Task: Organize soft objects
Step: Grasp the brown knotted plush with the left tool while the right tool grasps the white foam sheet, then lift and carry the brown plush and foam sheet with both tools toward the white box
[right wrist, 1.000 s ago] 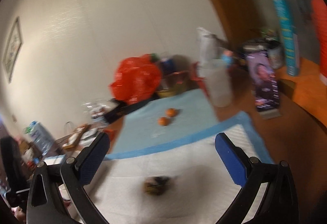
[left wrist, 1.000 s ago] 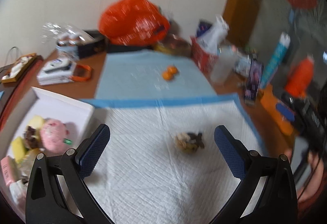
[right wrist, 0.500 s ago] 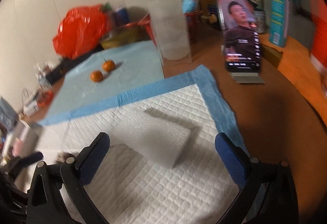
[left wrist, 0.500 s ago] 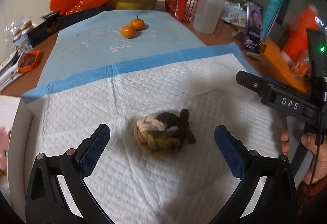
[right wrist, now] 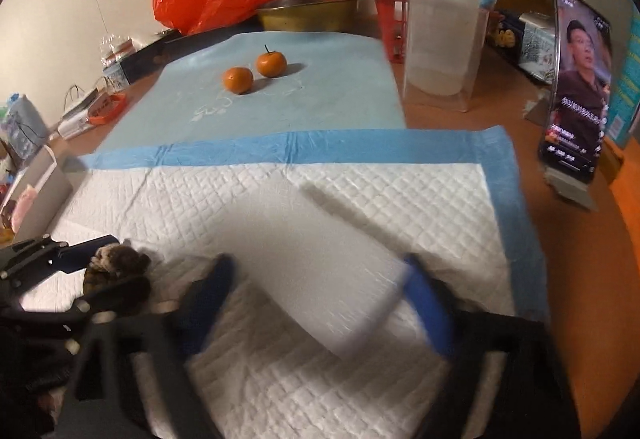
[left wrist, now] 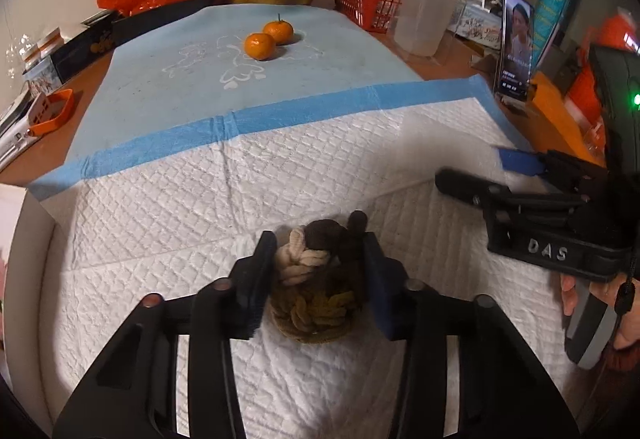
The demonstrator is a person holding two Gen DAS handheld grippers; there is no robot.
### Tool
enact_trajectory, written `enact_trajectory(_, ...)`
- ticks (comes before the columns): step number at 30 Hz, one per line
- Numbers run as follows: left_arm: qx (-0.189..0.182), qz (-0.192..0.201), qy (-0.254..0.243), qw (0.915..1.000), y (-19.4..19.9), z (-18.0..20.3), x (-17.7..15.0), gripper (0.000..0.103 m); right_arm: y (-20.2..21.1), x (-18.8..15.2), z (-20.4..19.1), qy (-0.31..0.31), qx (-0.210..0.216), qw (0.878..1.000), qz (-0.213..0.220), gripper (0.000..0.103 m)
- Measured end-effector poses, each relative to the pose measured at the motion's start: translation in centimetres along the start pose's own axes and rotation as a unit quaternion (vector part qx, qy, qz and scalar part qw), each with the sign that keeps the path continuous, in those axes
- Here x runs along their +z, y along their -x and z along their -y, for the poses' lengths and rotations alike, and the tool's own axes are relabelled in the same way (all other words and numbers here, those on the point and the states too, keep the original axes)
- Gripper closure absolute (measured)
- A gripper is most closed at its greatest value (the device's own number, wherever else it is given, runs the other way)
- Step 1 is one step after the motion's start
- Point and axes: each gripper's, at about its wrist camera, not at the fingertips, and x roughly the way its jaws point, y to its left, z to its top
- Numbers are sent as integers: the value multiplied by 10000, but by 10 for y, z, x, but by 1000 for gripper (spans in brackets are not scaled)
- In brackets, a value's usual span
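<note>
Left gripper [left wrist: 318,273]: pads have just closed in and are clamped on the rope ball [left wrist: 316,287], one pad on each flank. Squeezing it across the middle keeps the soft knot from rolling out, I'd say. The ball sits on the white pad [left wrist: 280,175], near edge, left of centre.

Right gripper [right wrist: 320,295]: jaws have just been closing around the foam block [right wrist: 312,263], which lies between the two blue pads. That view is motion-blurred, so I can't tell if the pads press on the foam yet. The straddle across its short width looks chosen so the block fits inside the jaw span. The foam lies on the same white pad, to the right of the rope ball.

Off the white pad: two tangerines [left wrist: 269,39] on the blue mat [left wrist: 160,79] beyond its far edge. A white box [right wrist: 36,183] with pink things inside stands off its left edge, probably where the soft items go.

Both picks running in parallel; lift not yet started, by my read.
</note>
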Motion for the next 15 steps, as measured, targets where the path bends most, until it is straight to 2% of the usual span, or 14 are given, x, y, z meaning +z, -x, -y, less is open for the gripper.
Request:
enact_trajectory(3,-58,119,107,9999,10,-3,-1,71,7,-3,0,16,300,9995,-78,33)
enact_trajectory(5,-114,172,197,9996,16,-6,-1,73,16,-4,-1,-46,327,9995,-13,34)
enact_trajectory(11,-251,523,438,9974,51,-11,0,73,56,0,0,-758,762,9934,412,34)
enact_trajectory(15,-320,870,476,9946,84,-12,3,73,84,7,-9,-980,1098,9860,787,34)
